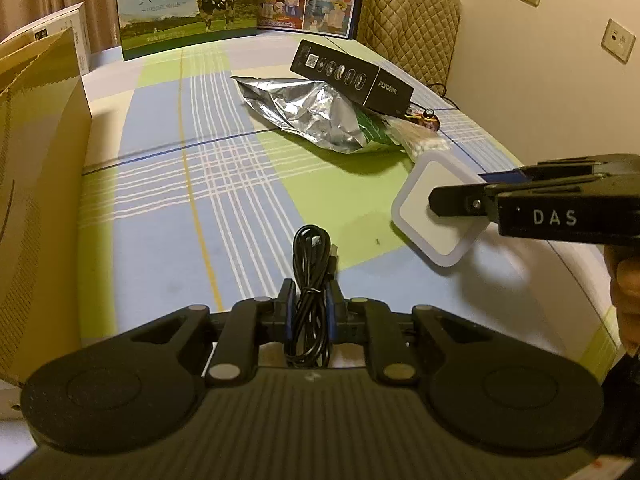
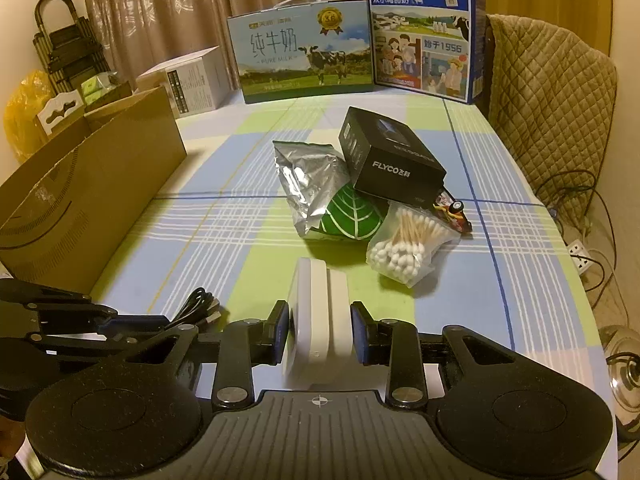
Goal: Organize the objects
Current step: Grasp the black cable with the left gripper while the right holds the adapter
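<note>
While clamped on coiled black cable, left tongs; right tongs gripping smooth white rounded-square block

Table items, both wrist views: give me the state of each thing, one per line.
left gripper: shut on the coiled black cable
right gripper: shut on the white square device, lifted
cardboard box: open
foil bag: crumpled, opened
black Flyco box: closed, leaning on the bag
cotton swab bag: lying flat
</note>
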Motion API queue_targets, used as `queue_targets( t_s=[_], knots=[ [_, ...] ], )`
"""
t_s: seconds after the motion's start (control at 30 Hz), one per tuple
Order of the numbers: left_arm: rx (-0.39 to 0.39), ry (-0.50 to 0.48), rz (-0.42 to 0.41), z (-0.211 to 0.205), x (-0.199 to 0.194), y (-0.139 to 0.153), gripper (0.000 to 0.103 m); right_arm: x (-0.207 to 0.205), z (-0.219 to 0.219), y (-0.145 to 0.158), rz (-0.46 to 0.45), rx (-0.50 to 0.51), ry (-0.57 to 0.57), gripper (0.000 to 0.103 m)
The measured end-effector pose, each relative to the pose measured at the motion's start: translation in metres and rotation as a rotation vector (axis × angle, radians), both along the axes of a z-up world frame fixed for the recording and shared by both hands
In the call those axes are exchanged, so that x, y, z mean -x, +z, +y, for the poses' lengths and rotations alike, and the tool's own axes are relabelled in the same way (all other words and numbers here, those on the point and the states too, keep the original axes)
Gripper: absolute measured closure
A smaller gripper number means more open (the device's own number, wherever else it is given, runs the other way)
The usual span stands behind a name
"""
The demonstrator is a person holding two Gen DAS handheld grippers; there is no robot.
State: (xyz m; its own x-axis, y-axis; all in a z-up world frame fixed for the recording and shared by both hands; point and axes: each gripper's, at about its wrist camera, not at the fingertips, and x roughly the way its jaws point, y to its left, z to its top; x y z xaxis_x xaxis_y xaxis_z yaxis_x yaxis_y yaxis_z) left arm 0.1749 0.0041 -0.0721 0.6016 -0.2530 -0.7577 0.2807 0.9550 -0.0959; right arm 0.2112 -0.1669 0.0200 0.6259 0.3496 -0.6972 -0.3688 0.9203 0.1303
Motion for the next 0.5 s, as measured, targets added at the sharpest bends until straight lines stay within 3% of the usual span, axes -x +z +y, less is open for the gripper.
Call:
queue_targets(
  t_s=[0.17, 0.47, 0.5],
  knots=[
    [-0.038, -0.009, -0.024, -0.004, -0.005, -0.003, 0.084, 0.000, 0.000, 0.000, 0.000, -0.002, 0.001, 0.074],
    [-0.081, -0.042, -0.043, -0.015, -0.012, -0.012, 0.083, -0.001, 0.003, 0.000, 0.000, -0.006, 0.004, 0.074],
    [-0.079, -0.043, -0.039, -0.015, -0.012, -0.012, 0.089, -0.001, 0.003, 0.000, 0.001, -0.006, 0.006, 0.074]
  ],
)
